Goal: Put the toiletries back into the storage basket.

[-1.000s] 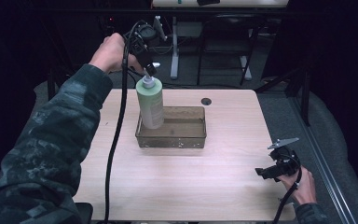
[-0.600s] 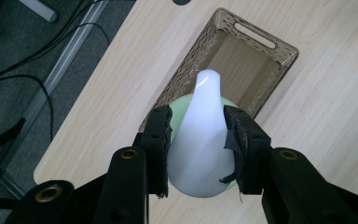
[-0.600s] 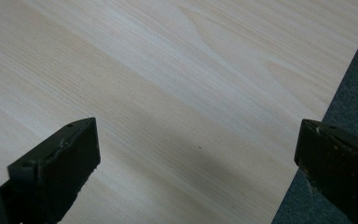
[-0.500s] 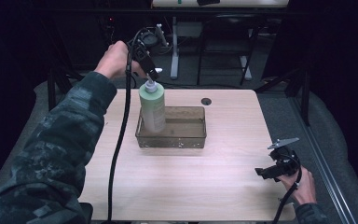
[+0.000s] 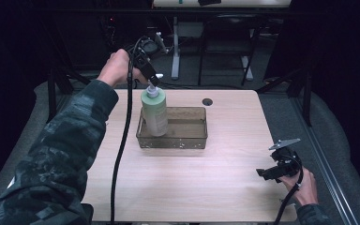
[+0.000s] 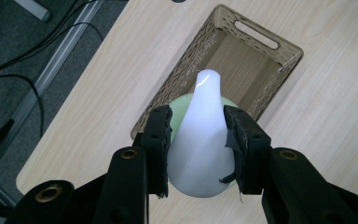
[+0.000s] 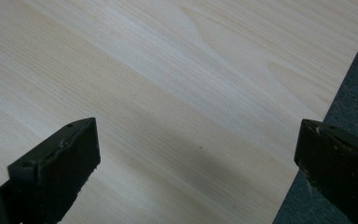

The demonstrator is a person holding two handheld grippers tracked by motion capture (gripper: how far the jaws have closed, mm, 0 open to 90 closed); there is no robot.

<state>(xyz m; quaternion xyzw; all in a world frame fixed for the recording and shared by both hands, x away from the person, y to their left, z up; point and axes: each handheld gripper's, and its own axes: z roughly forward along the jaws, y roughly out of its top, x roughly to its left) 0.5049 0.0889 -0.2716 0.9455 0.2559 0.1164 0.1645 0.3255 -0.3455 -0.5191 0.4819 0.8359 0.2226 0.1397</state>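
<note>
Left gripper (image 6: 196, 140) clamped on the white pump cap (image 6: 199, 140) of a pale green bottle (image 5: 154, 113); both pads sit flat against the cap's flared sides, one on each flank, with the spout tip pointing away past the fingertips. In the high view the left gripper (image 5: 151, 80) comes at the bottle from above and behind. Bottle stands upright at the left end of a brown translucent tray (image 5: 187, 141), base down inside it and close to the left wall; whether the base bears on the tray floor or hangs just clear cannot be told. Tray (image 6: 265, 42) has a slotted handle at its far end and sits mid-table on the light wood table (image 5: 225, 187). Handling judgement: a plastic lotion-type bottle, rigid enough at the cap, body likely a little squeezable; fill level not visible, so weight unknown, and a full one would hang heavy from so small a hold. The cap is smooth and tapers toward the spout, so the pads could slide along that taper; low on the cap, where it is widest, is the safer hold, as here. The cap may also turn on its neck and let the bottle swing. Right gripper (image 5: 276, 171) rests near the table's right front corner, well apart, jaws spread wide with nothing between them, bare table (image 7: 177, 84) beneath.
</note>
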